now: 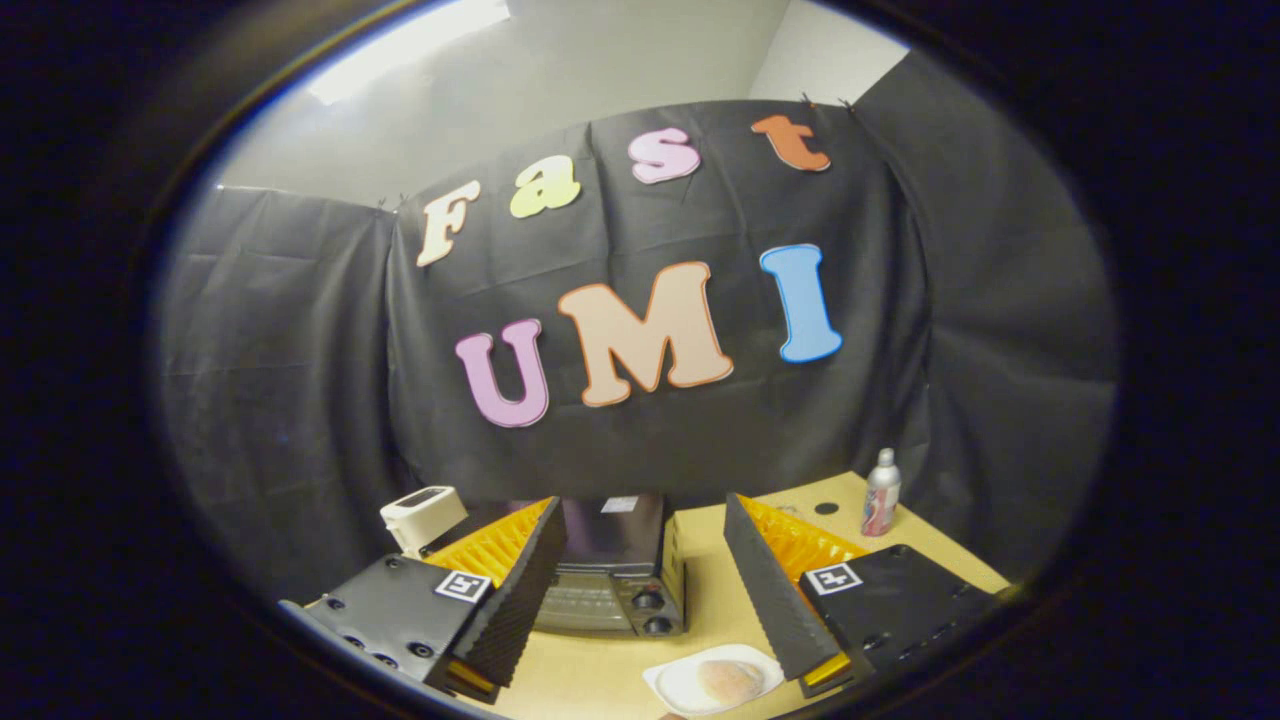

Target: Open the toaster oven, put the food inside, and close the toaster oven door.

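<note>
A black toaster oven [612,575] stands on the wooden table, seen from above and in front, its glass door shut and two knobs [652,612] on its right side. It sits between and beyond my two fingers. A white plate [672,690] with a pale round bun [729,680] lies on the table in front of the oven, near the right fingertip [790,640]. My gripper [645,655] hangs open above the table with nothing between its fingers.
A small white appliance [422,515] stands left of the oven, behind my left finger. A silver spray bottle [881,495] stands at the table's far right. Bare tabletop [715,560] lies right of the oven. The black cloth wall closes off the back.
</note>
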